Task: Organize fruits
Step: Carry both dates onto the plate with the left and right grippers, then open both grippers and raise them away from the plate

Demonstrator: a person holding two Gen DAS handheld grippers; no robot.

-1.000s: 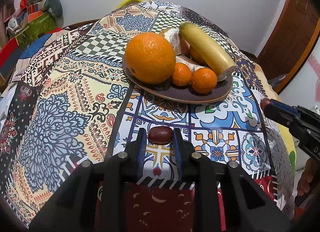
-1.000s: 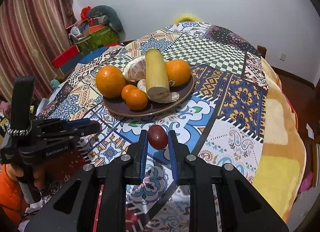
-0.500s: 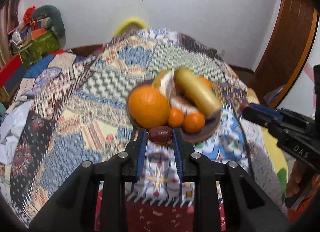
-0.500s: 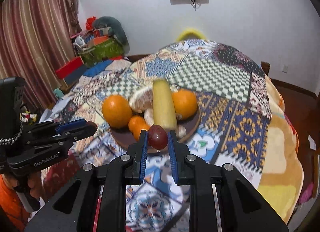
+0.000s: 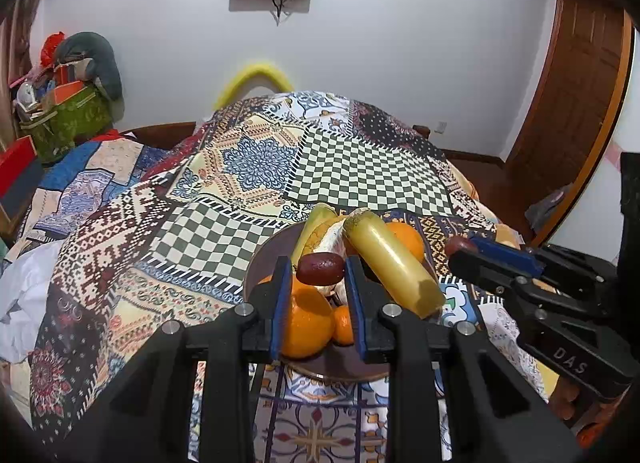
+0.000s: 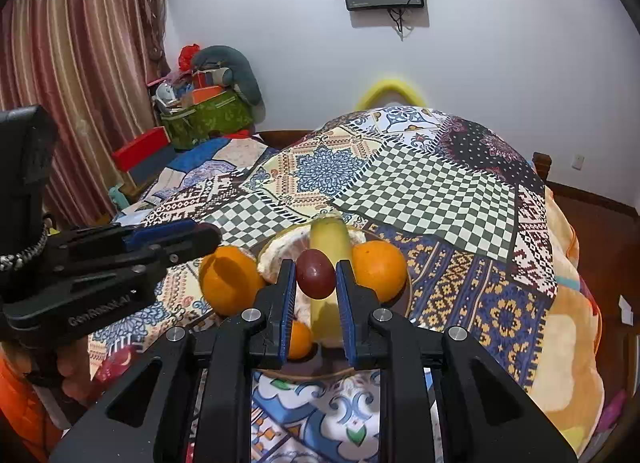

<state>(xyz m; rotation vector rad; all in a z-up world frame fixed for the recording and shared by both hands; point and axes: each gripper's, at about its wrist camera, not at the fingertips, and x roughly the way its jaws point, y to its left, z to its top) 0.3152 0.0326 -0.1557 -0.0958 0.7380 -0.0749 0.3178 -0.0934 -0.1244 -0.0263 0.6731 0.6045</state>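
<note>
Above the fruit plate [image 5: 260, 259], both jaws pinch dark red fruits; only the right wrist view shows curtains [image 6: 80, 83] at ten o'clock.

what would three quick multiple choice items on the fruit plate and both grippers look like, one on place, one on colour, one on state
1. Where does the banana lie?
A. on the plate with the oranges
B. on the bare cloth
C. on the floor

2. What colour is the small fruit in the right gripper?
A. bright green
B. dark red-brown
C. white

3. What state is the left gripper in?
A. wide open and empty
B. shut on an orange
C. shut on a small dark fruit

Answers:
1. A, it rests across the brown plate between the oranges.
2. B, the date-like fruit between the fingers is dark red-brown.
3. C, its blue fingers pinch a dark oval fruit above the plate.
</note>
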